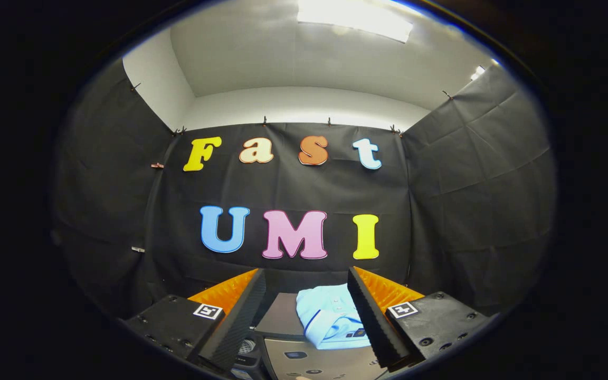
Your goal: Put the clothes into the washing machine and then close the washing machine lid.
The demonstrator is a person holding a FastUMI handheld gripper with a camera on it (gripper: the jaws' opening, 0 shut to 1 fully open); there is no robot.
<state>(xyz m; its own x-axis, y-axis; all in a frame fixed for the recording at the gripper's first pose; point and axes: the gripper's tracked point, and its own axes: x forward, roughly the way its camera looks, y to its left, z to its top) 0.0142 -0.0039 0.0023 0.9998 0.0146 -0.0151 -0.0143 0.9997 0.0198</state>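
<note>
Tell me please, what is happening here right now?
A person is holding a two-finger gripper in a booth. Its fingers are spread open and grip nothing. Just ahead of them, seen in the gap between the fingers, lies a folded light blue shirt on a dark surface. Below the shirt a grey panel with buttons shows, probably the top of the washing machine. The shirt is not yet picked up, so the laundry task seems to be at its start.

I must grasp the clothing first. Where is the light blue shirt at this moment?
In the gripper view, the light blue shirt lies folded between the open fingers of the gripper, nearer the right finger, on top of the washing machine.
</note>
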